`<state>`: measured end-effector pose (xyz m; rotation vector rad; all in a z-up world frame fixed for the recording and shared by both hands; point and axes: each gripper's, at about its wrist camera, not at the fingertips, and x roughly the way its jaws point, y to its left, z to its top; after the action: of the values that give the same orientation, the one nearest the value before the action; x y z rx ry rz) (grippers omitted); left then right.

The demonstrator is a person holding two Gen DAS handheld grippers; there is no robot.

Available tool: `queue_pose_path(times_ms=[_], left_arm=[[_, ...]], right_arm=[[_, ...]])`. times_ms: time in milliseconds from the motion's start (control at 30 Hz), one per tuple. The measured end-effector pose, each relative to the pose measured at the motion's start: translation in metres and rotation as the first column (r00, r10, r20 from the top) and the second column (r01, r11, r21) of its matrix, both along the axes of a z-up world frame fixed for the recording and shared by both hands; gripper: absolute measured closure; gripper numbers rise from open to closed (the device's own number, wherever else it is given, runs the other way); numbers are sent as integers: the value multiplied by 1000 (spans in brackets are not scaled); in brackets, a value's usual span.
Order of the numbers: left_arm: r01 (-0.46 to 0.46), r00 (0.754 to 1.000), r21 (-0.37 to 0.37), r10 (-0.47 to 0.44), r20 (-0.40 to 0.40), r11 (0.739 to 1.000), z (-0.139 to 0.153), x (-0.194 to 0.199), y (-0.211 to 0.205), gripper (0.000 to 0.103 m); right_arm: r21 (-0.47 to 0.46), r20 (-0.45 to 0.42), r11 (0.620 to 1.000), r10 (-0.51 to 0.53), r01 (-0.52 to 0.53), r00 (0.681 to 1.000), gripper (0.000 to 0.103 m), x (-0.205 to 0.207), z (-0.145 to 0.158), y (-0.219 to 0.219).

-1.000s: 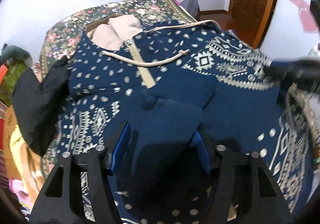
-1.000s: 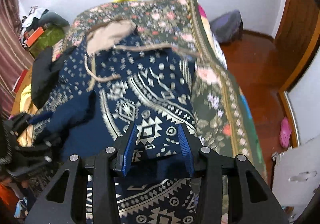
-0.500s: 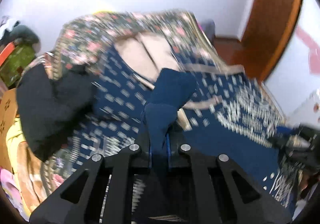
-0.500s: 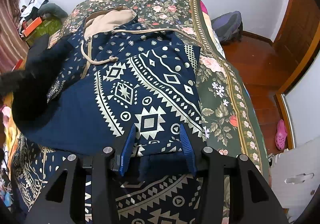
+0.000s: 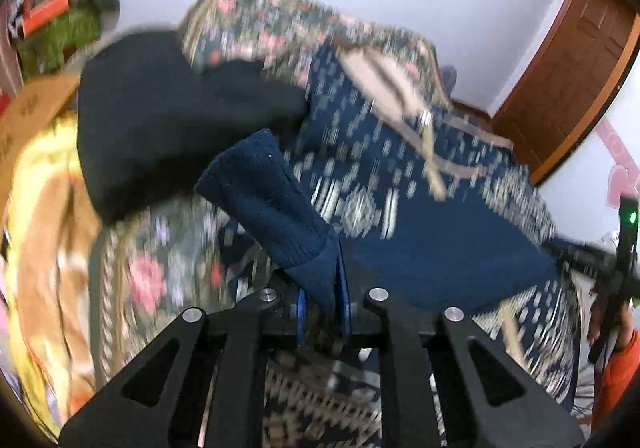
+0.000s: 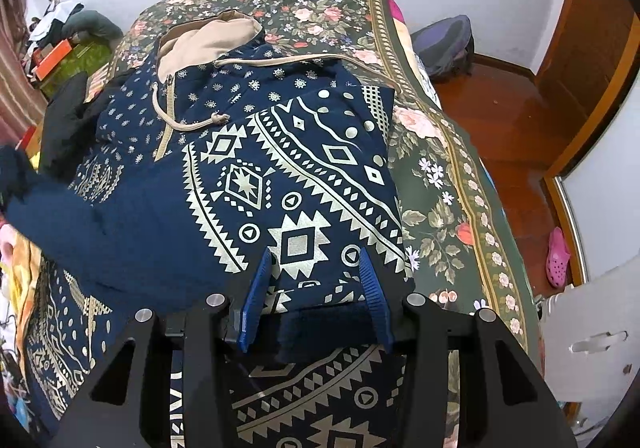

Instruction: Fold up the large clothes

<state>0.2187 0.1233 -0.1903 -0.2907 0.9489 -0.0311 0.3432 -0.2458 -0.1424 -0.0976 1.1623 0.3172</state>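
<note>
Left wrist view: we are looking along our left gripper (image 5: pixel 324 306), and its jaws are pinching tight on the ribbed navy cuff (image 5: pixel 264 203) of the hoodie (image 5: pixel 420 224). The picture is smearing badly, so detail is hard to read, but the sleeve is standing up off the floral bedspread (image 5: pixel 160 268), presumably so we can swing it across the body. A black garment (image 5: pixel 160 115) is lying just beyond the cuff, on the bed's far side.

Right wrist view: here everything is sharp. Our right gripper (image 6: pixel 314 300) is sitting with its blue fingers (image 6: pixel 256 296) spread apart, straddling the folded patterned sleeve and its dark cuff without squeezing. We judge it is pinning or guarding that first fold so it lies flat. The hoodie is lying face up along the bedspread, tan hood (image 6: pixel 204 43) towards the wall, drawstring (image 6: pixel 188 123) looping over the chest. On the left edge, the navy sleeve is rising off the bed.
</note>
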Motion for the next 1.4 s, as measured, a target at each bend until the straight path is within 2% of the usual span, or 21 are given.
queue_pose_path(times_ms=[67, 100, 167, 233, 300, 500, 633, 733, 1000, 1133, 1233, 1400], left_arm=[[-2, 998, -33, 0, -57, 999, -20, -12, 5, 79], [-11, 997, -29, 8, -75, 1000, -28, -19, 8, 67], [-39, 992, 24, 42, -122, 999, -45, -29, 9, 60], [-47, 990, 9, 48, -135, 999, -55, -38, 11, 46], [-57, 989, -2, 56, -137, 998, -57, -45, 13, 42], [-36, 992, 75, 45, -114, 996, -32, -45, 9, 41], [-54, 997, 180, 63, -45, 982, 0, -36, 9, 41], [-64, 998, 217, 64, 7, 974, 22, -22, 12, 41], [-72, 994, 215, 51, 99, 974, 64, 43, 17, 41], [-51, 991, 223, 22, 131, 974, 78, 84, 10, 41], [-37, 990, 202, 8, 141, 979, 81, 115, 7, 41], [-18, 992, 216, -9, 122, 976, 70, 166, 1, 41]], right_arm=[[-13, 4, 1000, 1, -1, 1000, 61, -1, 0, 2], [-19, 6, 1000, 1, -1, 1000, 61, -2, 0, 2], [-25, 7, 1000, 0, 0, 1000, 61, -2, 1, 3], [-25, 5, 1000, -2, 2, 1000, 61, -1, 1, 3], [-26, 4, 1000, -3, 3, 1000, 61, -1, 1, 3], [-43, -8, 999, 15, -15, 1000, 61, 2, 5, 6], [-29, 10, 999, 43, -43, 999, 61, 6, 18, 9], [-15, 53, 998, 58, -57, 997, 61, 12, 34, 12], [-10, 203, 995, 102, -102, 974, 61, 46, 77, 37], [-24, 247, 991, 134, -132, 960, 61, 68, 85, 55], [-12, 249, 987, 156, -158, 956, 61, 89, 82, 68], [32, 191, 986, 156, -165, 969, 61, 132, 62, 90]])
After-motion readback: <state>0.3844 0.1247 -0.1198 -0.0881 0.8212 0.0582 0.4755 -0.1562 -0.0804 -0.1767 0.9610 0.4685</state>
